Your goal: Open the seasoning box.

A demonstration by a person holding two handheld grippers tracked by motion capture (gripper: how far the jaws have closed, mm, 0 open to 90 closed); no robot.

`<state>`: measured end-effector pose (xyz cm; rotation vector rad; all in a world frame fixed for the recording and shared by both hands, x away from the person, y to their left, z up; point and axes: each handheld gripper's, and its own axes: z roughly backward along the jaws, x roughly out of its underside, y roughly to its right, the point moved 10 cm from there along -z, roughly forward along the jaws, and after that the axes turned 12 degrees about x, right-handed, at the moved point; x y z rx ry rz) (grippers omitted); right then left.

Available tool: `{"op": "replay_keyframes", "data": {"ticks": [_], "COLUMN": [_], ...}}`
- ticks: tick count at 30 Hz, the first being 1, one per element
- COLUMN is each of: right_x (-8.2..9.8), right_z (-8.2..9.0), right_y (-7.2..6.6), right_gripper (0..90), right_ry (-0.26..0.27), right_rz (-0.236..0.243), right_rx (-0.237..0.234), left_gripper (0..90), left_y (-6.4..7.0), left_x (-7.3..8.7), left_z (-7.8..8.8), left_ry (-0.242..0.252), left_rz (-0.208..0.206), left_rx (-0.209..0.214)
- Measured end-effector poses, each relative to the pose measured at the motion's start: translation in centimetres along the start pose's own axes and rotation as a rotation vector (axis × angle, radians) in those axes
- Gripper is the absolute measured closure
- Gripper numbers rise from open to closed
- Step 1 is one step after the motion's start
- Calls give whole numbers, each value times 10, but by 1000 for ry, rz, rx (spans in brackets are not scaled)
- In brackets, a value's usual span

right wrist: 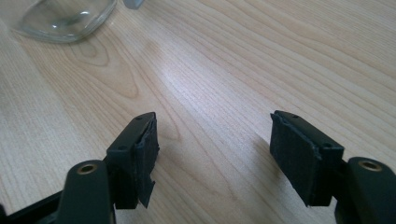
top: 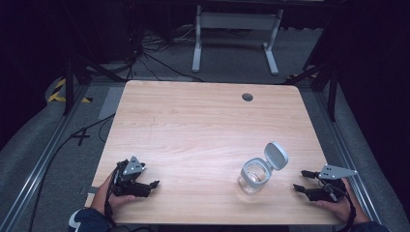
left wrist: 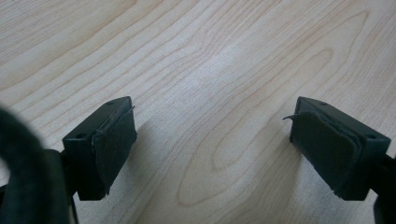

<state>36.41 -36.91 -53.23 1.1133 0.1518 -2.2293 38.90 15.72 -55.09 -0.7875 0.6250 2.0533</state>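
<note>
Glass jar (top: pixel 253 177) stands on the tabletop (top: pixel 193 125), lid (top: pixel 276 155) flipped up at its far rim; right tongs (top: pixel 300 180) lie just right of it, left tongs (top: pixel 153 184) well left — both apart, empty. Next grip, I judge: steady the body, avoid the hinge. The right gripper view shows the jar's (right wrist: pixel 65 18) clear base up close

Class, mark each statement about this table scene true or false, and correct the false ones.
1. The jar stands with its lid flipped open. True.
2. The right gripper grips the jar. False: it rests apart from the jar, jaws open and empty.
3. The left gripper is open over bare table. True.
4. The jar is nearer the left gripper. False: it is nearer the right one.
</note>
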Motion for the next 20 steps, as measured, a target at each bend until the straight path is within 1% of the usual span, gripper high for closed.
{"op": "replay_keyframes", "data": {"ticks": [2, 4, 9, 10, 12, 13, 20], "right_x": [0, 0, 0, 0, 0, 0, 0], "right_z": [0, 0, 0, 0, 0, 0, 0], "right_y": [0, 0, 0, 0, 0, 0, 1], "right_gripper": [322, 321, 320, 319, 319, 319, 294], "right_ry": [0, -1, -4, -4, -4, -4, -8], "right_rz": [-1, -2, -2, -1, -2, -2, -10], "right_rx": [1, 0, -2, -3, -4, -4, 8], "left_gripper": [147, 147, 147, 147, 147, 147, 146], "left_y": [1, 0, 0, 1, 0, 1, 1], "left_x": [0, 0, 0, 0, 0, 0, 0], "left_z": [0, 0, 0, 0, 0, 0, 0], "left_ry": [3, 0, 0, 3, 0, 3, 3], "left_rz": [8, -1, 0, 9, 1, 10, 10], "left_rx": [2, 0, 0, 2, 0, 2, 2]}}
